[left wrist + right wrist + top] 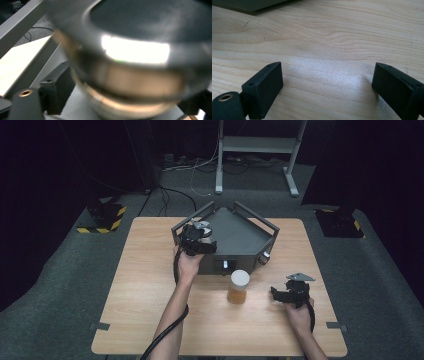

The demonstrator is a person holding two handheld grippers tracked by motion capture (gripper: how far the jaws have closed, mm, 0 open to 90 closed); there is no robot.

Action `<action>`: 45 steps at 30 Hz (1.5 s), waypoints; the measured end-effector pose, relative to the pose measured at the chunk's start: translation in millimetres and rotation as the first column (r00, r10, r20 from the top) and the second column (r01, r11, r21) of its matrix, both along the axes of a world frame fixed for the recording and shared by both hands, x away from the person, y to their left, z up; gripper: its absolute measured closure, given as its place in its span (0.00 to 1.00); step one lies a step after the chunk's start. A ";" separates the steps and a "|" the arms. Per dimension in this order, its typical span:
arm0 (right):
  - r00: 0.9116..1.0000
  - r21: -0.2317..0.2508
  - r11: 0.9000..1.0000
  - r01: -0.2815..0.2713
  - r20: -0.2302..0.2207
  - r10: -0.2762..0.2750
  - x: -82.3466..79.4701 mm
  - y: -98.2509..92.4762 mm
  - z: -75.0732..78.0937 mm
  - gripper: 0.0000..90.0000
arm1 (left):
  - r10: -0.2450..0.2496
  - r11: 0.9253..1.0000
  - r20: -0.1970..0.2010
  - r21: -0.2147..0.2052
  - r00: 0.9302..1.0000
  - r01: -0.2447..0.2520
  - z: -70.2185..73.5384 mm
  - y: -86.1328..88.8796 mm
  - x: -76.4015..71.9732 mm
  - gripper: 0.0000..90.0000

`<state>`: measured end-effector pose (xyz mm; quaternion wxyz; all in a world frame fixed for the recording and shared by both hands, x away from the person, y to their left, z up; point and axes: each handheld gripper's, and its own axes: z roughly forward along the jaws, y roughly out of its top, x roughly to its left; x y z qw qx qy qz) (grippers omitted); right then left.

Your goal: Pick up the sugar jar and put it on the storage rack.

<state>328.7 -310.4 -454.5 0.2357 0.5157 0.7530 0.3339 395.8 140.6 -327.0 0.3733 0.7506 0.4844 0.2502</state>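
Observation:
A grey five-sided box [235,232] with rails on top stands at the far middle of the wooden table [145,290]. My left gripper [199,231] is at the box's front left corner, over its rim. In the left gripper view a blurred round thing [135,50] with a dark top and a brownish band sits very close between the jaws of my left gripper [126,97]; its black pads [56,90] do not visibly press on it. My right gripper [276,292] hovers open over bare wood, and in its own view my right gripper [327,85] has nothing between its pads [265,85].
A jar [238,287] with a white lid and amber contents stands in front of the box, between my hands. A round knob [263,258] sits on the box's front right face. A grey rail [20,22] of the box runs past on the left.

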 end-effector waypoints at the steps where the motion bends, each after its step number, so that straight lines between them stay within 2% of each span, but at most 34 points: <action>1: 1.000 0.000 1.000 0.000 0.000 0.000 0.0 0.0 0.0 0.11 | 0.005 1.000 0.006 0.004 1.000 -0.005 -0.1 1.0 -3.2 0.12; 7: 1.000 0.000 1.000 0.000 0.000 0.000 0.0 0.0 0.0 0.11 | -0.011 1.000 0.030 0.010 0.999 0.011 -1.7 11.5 -20.9 0.07; 8: 1.000 0.000 1.000 0.000 0.000 0.000 0.0 0.0 0.0 0.11 | 0.121 0.972 0.109 -0.214 0.987 -0.096 -29.1 1.1 -36.0 0.07; 9: 1.000 0.000 1.000 0.000 0.000 0.000 0.0 0.0 0.0 0.11 | -0.017 1.000 0.041 0.009 0.999 0.017 -3.7 18.7 -31.6 0.07; 14: 1.000 0.000 1.000 0.000 0.000 0.000 0.0 0.1 0.0 0.11 | -0.023 1.000 0.046 -0.006 0.999 0.023 -8.3 29.8 -43.7 0.05; 15: 1.000 0.000 1.000 0.000 0.000 0.000 0.0 0.1 0.0 0.11 | 0.189 0.928 0.137 -0.348 0.972 -0.132 -48.6 6.0 -57.7 0.05; 18: 1.000 0.000 1.000 0.000 0.000 0.000 0.0 0.0 0.0 0.11 | 0.181 0.931 0.133 -0.344 0.974 -0.126 -54.6 12.5 -66.7 0.04; 24: 1.000 0.000 1.000 0.000 0.000 0.000 0.0 0.0 0.0 0.11 | 0.181 0.929 0.129 -0.347 0.975 -0.126 -66.4 18.6 -78.8 0.04; 26: 1.000 0.000 1.000 0.000 0.000 0.000 0.0 0.0 0.0 0.11 | 0.176 0.934 0.127 -0.334 0.976 -0.125 -69.7 20.0 -82.7 0.04; 27: 1.000 0.000 1.000 0.000 0.000 0.000 0.0 0.0 0.0 0.11 | 0.180 0.933 0.129 -0.337 0.975 -0.128 -72.0 19.4 -84.4 0.04; 29: 1.000 -0.001 1.000 0.000 0.000 0.000 0.0 0.0 0.0 0.11 | 0.175 0.935 0.131 -0.333 0.976 -0.123 -77.4 20.0 -89.4 0.04; 31: 1.000 -0.001 1.000 0.000 0.000 0.000 0.0 0.0 0.0 0.11 | 0.177 0.933 0.129 -0.339 0.976 -0.124 -80.6 19.1 -91.7 0.04; 32: 1.000 -0.001 1.000 0.000 0.000 0.000 0.0 0.0 0.0 0.11 | 0.170 0.936 0.130 -0.331 0.977 -0.119 -83.0 19.1 -93.9 0.04; 34: 1.000 -0.001 1.000 0.000 0.000 0.000 0.0 0.1 0.0 0.11 | 0.168 0.937 0.129 -0.328 0.977 -0.118 -90.2 17.7 -98.4 0.04; 45: 1.000 -0.001 1.000 0.000 0.000 0.000 0.0 0.1 0.0 0.11 | 0.169 0.932 0.085 -0.339 0.982 -0.130 -117.2 20.3 -104.8 0.04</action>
